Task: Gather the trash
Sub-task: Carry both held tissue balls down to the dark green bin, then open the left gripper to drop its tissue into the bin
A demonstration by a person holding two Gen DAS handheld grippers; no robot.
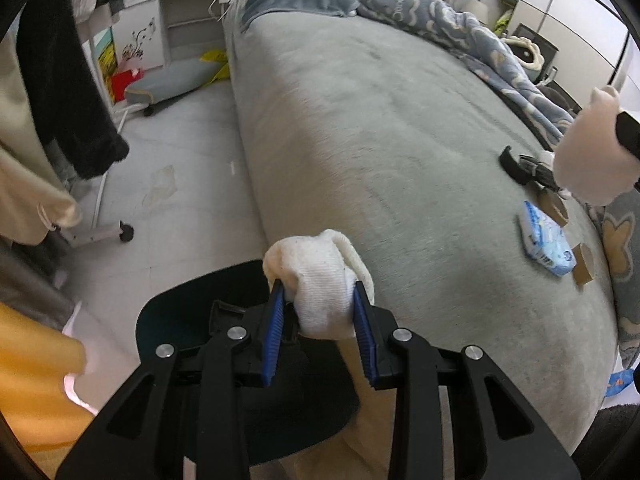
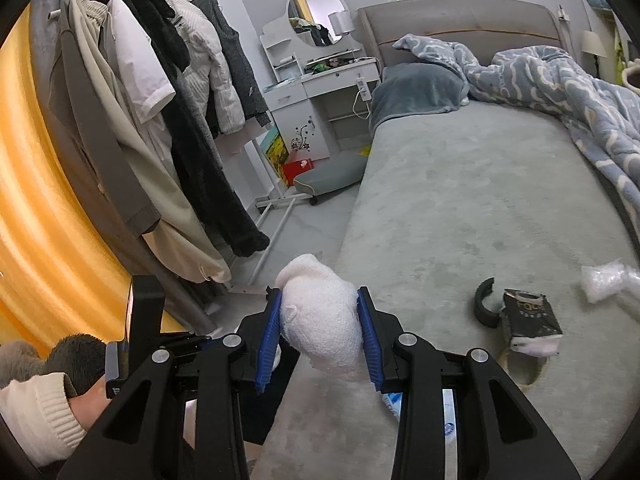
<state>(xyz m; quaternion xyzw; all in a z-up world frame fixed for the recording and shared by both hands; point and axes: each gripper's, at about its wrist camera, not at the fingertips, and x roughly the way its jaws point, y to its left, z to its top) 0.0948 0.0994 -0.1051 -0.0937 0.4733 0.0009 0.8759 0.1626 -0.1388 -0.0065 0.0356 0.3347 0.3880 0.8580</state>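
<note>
A grey bed [image 1: 380, 128] fills both views, with a blue blanket [image 2: 560, 80] bunched toward the headboard. A clothes rack [image 2: 168, 92] stands left of it on the floor. A dark bin [image 1: 176, 320] sits on the floor just under the left gripper [image 1: 320, 304], which is clamped on a white sock [image 1: 320, 280] at the bed's edge. The right gripper [image 2: 320, 324] is clamped on a white foam wad [image 2: 320, 316] over the bed's near corner. On the bed lie a blue tissue pack [image 1: 546, 240], a black tissue pack [image 2: 528, 316], a black curved piece [image 2: 484, 304] and a plastic scrap [image 2: 608, 280].
</note>
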